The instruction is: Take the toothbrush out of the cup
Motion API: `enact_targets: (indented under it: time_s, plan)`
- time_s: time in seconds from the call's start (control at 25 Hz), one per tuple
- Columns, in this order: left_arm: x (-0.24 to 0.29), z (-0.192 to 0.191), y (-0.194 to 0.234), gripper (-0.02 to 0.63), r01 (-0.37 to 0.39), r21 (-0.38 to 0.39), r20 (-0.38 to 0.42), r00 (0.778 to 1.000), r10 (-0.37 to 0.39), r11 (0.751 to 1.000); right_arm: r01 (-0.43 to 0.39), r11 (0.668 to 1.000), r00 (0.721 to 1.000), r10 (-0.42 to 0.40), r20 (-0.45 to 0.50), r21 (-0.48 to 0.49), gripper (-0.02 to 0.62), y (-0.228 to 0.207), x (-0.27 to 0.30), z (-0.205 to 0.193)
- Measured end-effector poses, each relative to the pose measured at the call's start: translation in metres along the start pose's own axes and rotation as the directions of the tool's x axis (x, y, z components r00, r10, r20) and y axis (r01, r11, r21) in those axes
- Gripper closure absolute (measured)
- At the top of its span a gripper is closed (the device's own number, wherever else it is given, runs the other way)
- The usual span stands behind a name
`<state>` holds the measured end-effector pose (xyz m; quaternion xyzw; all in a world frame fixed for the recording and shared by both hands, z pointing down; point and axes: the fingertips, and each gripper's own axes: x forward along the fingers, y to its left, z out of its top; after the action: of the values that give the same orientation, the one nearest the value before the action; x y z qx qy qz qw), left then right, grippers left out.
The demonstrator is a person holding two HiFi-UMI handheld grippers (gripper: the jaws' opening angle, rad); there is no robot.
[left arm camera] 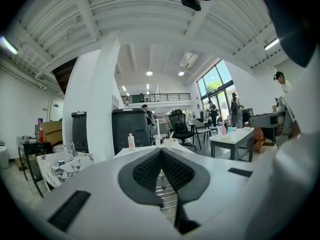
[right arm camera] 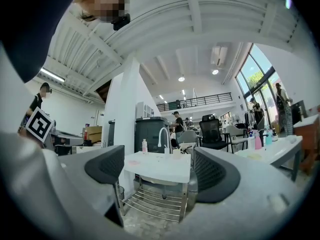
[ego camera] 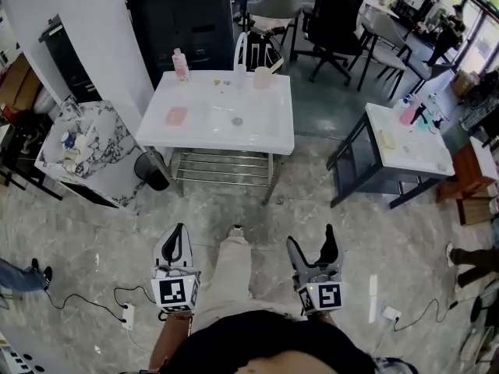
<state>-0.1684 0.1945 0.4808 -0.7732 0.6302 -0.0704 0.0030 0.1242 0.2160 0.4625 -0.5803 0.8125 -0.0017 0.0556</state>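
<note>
The toothbrush leans out of the cup at the far edge of the white table, far ahead. The right gripper is nearer, its jaws wide apart and empty. The left gripper is pressed together, holding nothing.

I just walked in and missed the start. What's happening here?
A person stands some way back from the white sink table, holding a gripper in each hand. The left gripper has its jaws together on nothing. The right gripper has its jaws apart and empty. The cup, with the toothbrush in it, stands at the table's far edge beside the faucet, untouched. Neither gripper is near it, so the task has not begun.
</note>
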Motion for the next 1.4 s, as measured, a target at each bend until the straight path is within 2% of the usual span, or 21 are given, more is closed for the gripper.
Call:
enact_targets:
  time_s: [0.32,0.6,0.76,1.12,1.28,1.4]
  plan:
    - [0.078,0.013,0.017,0.603,0.011,-0.010,0.031,0.999,-0.010,1.000,0.022,0.999,1.000,-0.022,0.001,-0.023,0.173,-0.027,0.067,-0.001]
    - [0.159,0.012,0.029,0.603,0.043,-0.030,0.000,0.999,-0.043,0.999,0.048,0.999,0.998,-0.049,-0.049,-0.020,0.173,-0.058,0.143,-0.013]
    - [0.207,0.022,0.035,0.603,0.060,-0.033,0.010,0.998,-0.059,0.998,0.057,0.998,0.997,-0.059,-0.051,-0.025,0.173,-0.075,0.189,-0.015]
    - [0.310,0.037,0.067,0.603,0.072,-0.003,0.000,0.997,-0.072,0.997,0.069,0.998,0.996,-0.070,-0.064,-0.015,0.173,-0.108,0.294,-0.025]
    - [0.351,0.044,0.069,0.603,0.093,0.026,0.008,0.996,-0.094,0.995,0.078,0.996,0.996,-0.079,-0.051,-0.032,0.173,-0.124,0.337,-0.029]
    - [0.372,0.039,0.077,0.603,0.081,0.029,-0.008,0.997,-0.081,0.996,0.090,0.995,0.995,-0.092,-0.036,-0.046,0.173,-0.136,0.366,-0.030]
